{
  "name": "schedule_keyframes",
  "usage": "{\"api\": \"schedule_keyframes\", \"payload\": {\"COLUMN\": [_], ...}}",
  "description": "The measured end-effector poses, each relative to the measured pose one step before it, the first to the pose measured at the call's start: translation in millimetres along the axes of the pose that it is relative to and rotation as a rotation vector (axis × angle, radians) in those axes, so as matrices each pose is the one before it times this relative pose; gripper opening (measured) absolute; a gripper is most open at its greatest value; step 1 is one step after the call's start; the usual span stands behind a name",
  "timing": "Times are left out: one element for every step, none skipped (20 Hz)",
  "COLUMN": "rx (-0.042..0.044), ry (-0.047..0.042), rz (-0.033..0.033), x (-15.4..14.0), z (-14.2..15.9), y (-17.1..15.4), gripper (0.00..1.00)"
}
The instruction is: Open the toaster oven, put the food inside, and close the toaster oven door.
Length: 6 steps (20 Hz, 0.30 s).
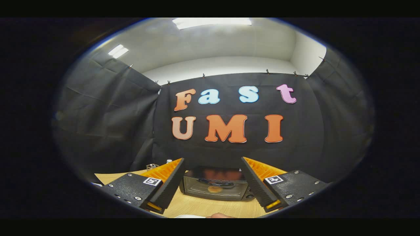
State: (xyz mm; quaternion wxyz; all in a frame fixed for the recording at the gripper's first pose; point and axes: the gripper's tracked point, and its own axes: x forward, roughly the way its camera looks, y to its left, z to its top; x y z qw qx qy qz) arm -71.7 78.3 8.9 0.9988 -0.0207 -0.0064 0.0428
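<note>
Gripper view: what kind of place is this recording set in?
Probably a staged recording booth indoors: black cloth walls clipped up, a wooden table, a toaster oven beyond the open gripper.

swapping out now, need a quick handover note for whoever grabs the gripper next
Gripper: open, fingers spread wide, holding nothing, touching nothing.
Toaster oven: on the wooden table beyond the fingers, seen between them, door shut. A round orange shape shows through the glass door; cannot tell whether it is food or a reflection.
Food: something pale lies at the near table edge, too cut off to identify.
Done: nothing that can be confirmed.
Left: open the door, put the food in, close the door.
</note>
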Motion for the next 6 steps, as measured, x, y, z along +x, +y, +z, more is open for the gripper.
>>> {"api": "schedule_keyframes", "payload": {"rx": [-0.00254, -0.00212, -0.00295, -0.00069, 0.00195, 0.00377], "ry": [-0.0041, -0.00014, -0.00079, 0.00162, -0.00091, 0.00174], "rz": [0.00179, -0.00208, 0.00385, -0.00235, -0.00123, -0.00014], "x": [-0.24, 0.16, -0.9, -0.14, 0.75, 0.37], "z": [1.7, -0.56, -0.77, -0.31, -0.76, -0.04], "y": [1.21, -0.68, 0.76, -0.45, -0.62, 0.31], "gripper": [0.98, 0.98, 0.98, 0.99, 0.99, 0.99]}}
